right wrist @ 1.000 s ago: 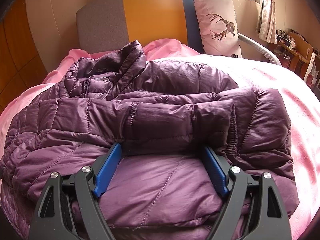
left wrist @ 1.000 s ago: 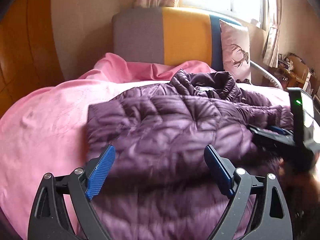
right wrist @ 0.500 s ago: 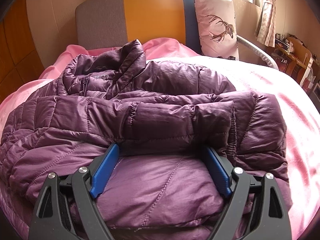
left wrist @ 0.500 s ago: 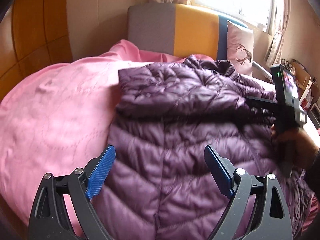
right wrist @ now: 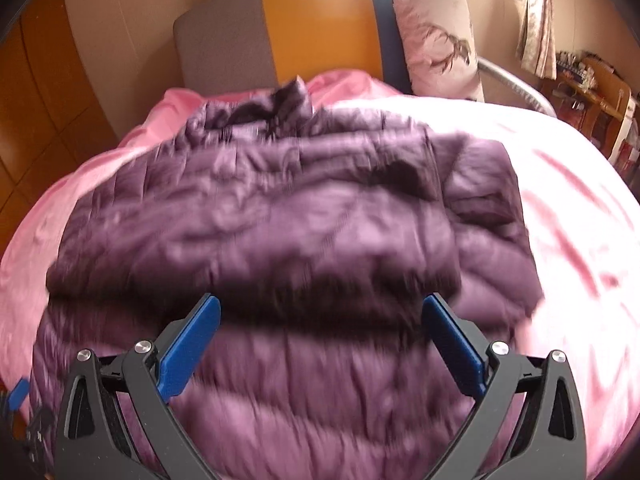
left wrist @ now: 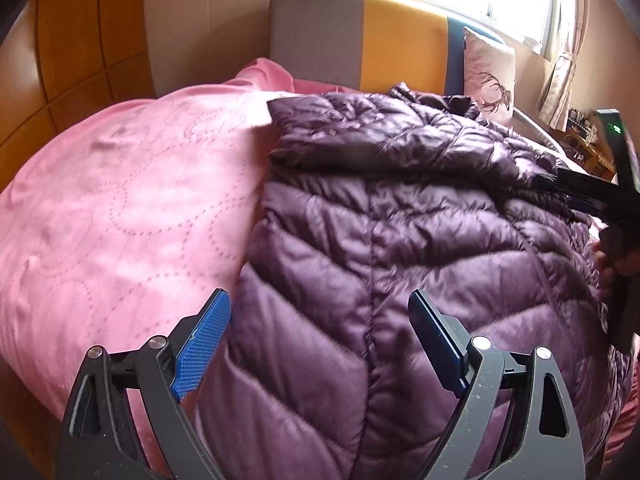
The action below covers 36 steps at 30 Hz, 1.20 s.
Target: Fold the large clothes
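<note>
Left wrist view: left gripper jaws spread wide, empty, above the purple puffer jacket. Jacket lies on the pink bedspread, sleeves folded across its upper part, collar toward the headboard. Right wrist view, blurred: right gripper jaws wide apart, empty, over the jacket's lower half.

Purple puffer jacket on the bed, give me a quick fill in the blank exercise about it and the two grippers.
1. The purple puffer jacket lies on a ____ bedspread.
2. The left gripper has its jaws ____, holding nothing.
3. The right gripper hangs over the jacket with blue pads spread ____.
4. The pillow against the headboard shows a ____.

Missing words: pink; open; apart; deer
</note>
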Each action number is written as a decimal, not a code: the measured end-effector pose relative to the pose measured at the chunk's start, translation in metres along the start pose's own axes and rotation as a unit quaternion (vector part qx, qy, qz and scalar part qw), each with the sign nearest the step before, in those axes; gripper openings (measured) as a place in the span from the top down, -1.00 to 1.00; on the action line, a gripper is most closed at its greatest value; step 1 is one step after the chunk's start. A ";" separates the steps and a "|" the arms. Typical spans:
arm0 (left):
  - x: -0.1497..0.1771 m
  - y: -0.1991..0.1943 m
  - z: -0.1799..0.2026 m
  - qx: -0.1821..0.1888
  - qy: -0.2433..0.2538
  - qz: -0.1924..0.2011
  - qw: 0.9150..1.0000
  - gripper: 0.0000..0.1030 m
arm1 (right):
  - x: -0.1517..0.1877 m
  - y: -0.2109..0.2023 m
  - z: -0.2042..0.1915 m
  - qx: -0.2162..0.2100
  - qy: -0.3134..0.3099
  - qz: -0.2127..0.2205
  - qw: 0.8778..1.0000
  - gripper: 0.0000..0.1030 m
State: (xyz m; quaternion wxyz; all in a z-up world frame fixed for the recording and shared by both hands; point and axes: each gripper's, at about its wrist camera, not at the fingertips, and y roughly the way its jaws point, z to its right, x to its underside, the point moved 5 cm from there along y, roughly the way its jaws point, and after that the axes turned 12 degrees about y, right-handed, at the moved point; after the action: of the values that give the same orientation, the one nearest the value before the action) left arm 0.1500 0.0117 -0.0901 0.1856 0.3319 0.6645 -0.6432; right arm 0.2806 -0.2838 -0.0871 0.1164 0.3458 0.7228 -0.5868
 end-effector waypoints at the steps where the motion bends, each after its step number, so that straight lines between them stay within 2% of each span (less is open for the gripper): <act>1: 0.003 0.001 -0.001 0.001 -0.002 -0.004 1.000 -0.73 | 0.006 -0.002 0.004 0.002 -0.001 -0.005 1.000 -0.96; 5: 0.015 0.001 -0.007 0.010 -0.011 -0.013 1.000 -0.73 | 0.029 -0.016 0.019 0.002 -0.003 -0.015 1.000 -0.96; 10: 0.028 -0.006 -0.015 0.044 -0.024 -0.018 0.999 -0.73 | 0.050 -0.046 0.038 -0.003 -0.012 -0.009 1.000 -0.96; 14: 0.042 -0.016 -0.021 0.079 -0.021 -0.021 0.996 -0.73 | 0.065 -0.069 0.067 -0.002 0.011 -0.009 1.000 -0.96; 19: 0.062 -0.029 -0.029 0.136 -0.022 -0.034 0.990 -0.73 | 0.094 -0.093 0.103 -0.026 0.055 -0.032 0.998 -0.96; 23: 0.078 -0.034 -0.032 0.163 -0.018 -0.050 0.985 -0.60 | 0.122 -0.113 0.113 -0.063 0.074 -0.057 0.994 -0.96; 27: 0.096 -0.039 -0.032 0.194 -0.021 -0.069 0.978 -0.54 | 0.159 -0.125 0.114 -0.092 0.077 -0.107 0.987 -0.75; 29: 0.104 -0.040 -0.030 0.207 -0.025 -0.078 0.975 -0.50 | 0.173 -0.130 0.113 -0.094 0.071 -0.115 0.986 -0.68; 31: 0.112 -0.039 -0.029 0.218 -0.030 -0.089 0.971 -0.39 | 0.185 -0.134 0.113 -0.101 0.070 -0.126 0.984 -0.52; 33: 0.115 -0.037 -0.027 0.226 -0.035 -0.098 0.968 -0.20 | 0.193 -0.137 0.111 -0.108 0.068 -0.137 0.982 -0.18; 34: 0.115 -0.037 -0.025 0.229 -0.034 -0.099 0.968 -0.04 | 0.196 -0.138 0.109 -0.116 0.065 -0.145 0.980 -0.04; 35: 0.114 -0.037 -0.024 0.231 -0.030 -0.100 0.967 0.30 | 0.197 -0.138 0.108 -0.118 0.064 -0.149 0.980 0.06; 36: 0.113 -0.040 -0.021 0.240 -0.026 -0.098 0.965 0.56 | 0.197 -0.140 0.106 -0.122 0.063 -0.155 0.978 0.29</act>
State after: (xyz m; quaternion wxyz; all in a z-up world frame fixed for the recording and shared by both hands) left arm 0.0461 0.0573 -0.1352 0.0534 0.2833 0.5149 -0.8073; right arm 0.0215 -0.3207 -0.1229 0.0195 0.2489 0.8400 -0.4817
